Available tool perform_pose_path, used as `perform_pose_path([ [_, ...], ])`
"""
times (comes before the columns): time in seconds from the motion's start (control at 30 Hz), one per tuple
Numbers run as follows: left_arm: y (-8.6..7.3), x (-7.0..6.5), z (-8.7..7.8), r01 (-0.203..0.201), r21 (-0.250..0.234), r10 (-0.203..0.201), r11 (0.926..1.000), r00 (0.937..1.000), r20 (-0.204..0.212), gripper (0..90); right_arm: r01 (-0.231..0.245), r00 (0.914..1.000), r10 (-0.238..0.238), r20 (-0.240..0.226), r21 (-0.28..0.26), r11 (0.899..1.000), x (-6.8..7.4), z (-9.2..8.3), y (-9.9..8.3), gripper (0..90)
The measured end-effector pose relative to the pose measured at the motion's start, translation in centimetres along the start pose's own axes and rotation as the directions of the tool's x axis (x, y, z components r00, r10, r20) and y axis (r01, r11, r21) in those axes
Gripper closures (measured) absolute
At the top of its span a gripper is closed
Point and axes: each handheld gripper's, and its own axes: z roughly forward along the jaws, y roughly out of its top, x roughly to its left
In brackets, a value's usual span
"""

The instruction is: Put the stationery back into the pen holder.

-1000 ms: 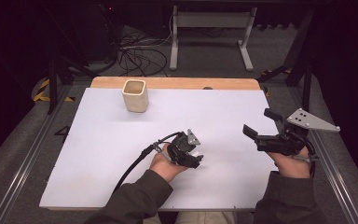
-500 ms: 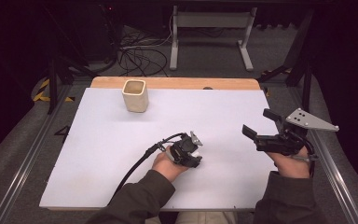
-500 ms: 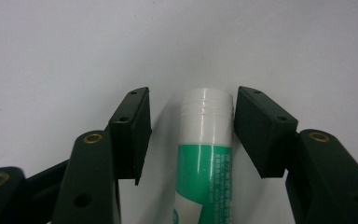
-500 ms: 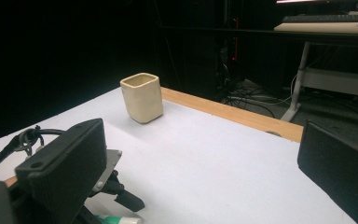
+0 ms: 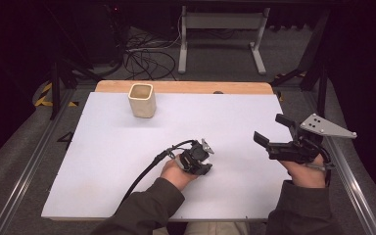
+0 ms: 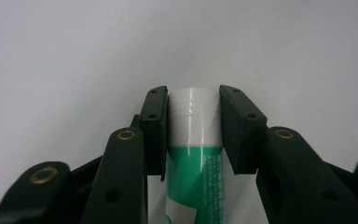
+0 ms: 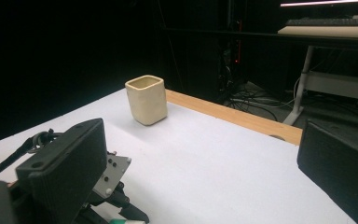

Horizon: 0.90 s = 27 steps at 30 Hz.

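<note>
The cream square cup (image 5: 142, 100) stands upright near the far edge of the bench (image 5: 103, 161), just in front of the bare wooden strip (image 5: 183, 87) that runs along that edge; in the right gripper view it stands upright on the white sheet with its mouth open to the top.

Nearer the person than the cup and off to its right, the left gripper (image 5: 199, 157) is turned down toward the white surface, the left hand (image 5: 176, 172) wrapped around its body and its black cable (image 5: 144, 174) trailing back toward the sleeve. In the left gripper view its fingers (image 6: 154, 123) are closed on a glue stick (image 6: 196, 154) with a white ribbed cap and a green label; both pads press against the cap and upper body, and the stick points away from the camera over the plain white surface. Whether the stick touches the bench cannot be told.

Further right of the cup, near the bench's right edge, the right gripper (image 5: 274, 133) is held above the surface by the right hand (image 5: 306, 172), its grey three-cornered plate (image 5: 325, 126) on top. Its fingers (image 7: 65, 172) stand wide apart with nothing between them, pointing roughly toward the cup's side of the bench.
</note>
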Motion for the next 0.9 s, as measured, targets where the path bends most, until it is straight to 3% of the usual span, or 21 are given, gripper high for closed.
perform_pose_path([
  [0.3, 0.3, 0.4, -1.0, 0.002, -0.059, -0.001, 0.9983, 0.9999, 0.013, 65.1, -0.003, 0.9999, 0.003, -0.014, 0.008, 1.000, 0.0, 0.3, -0.1, 2.7],
  [0.37, 0.5, 0.6, -1.7, 0.002, -0.108, 0.001, 0.9941, 0.9996, 0.029, 65.0, -0.006, 0.9998, 0.006, -0.017, 0.004, 1.000, -0.1, 0.4, -0.2, 2.9],
  [0.53, 0.8, 0.8, -2.8, 0.017, -0.179, -0.010, 0.9836, 0.9992, 0.040, 65.1, -0.010, 0.9996, 0.010, -0.027, 0.000, 1.000, -0.2, 0.6, -0.4, 3.6],
  [0.63, 1.0, 1.0, -3.6, 0.037, -0.229, -0.025, 0.9728, 0.9982, 0.055, 65.2, -0.016, 0.9988, 0.016, -0.046, 0.001, 1.000, -0.2, 0.7, -0.5, 5.0],
  [0.7, 1.1, 1.1, -4.2, 0.043, -0.276, -0.024, 0.9601, 0.9972, 0.071, 65.1, -0.017, 0.9980, 0.017, -0.061, 0.001, 1.000, -0.2, 0.9, -0.7, 6.3],
  [0.77, 1.2, 1.3, -4.7, 0.059, -0.313, -0.035, 0.9479, 0.9959, 0.084, 65.2, -0.022, 0.9942, 0.020, -0.106, -0.021, 1.000, -0.3, 1.2, -0.9, 10.1],
  [0.83, 1.2, 1.5, -5.3, 0.076, -0.357, -0.045, 0.9312, 0.9946, 0.094, 65.2, -0.026, 0.9873, 0.019, -0.158, -0.042, 0.999, -0.4, 1.6, -1.2, 13.1],
  [0.9, 1.3, 1.6, -5.9, 0.093, -0.390, -0.058, 0.9160, 0.9933, 0.100, 65.2, -0.026, 0.9854, 0.019, -0.169, -0.036, 0.999, -0.3, 2.1, -1.5, 13.7],
])
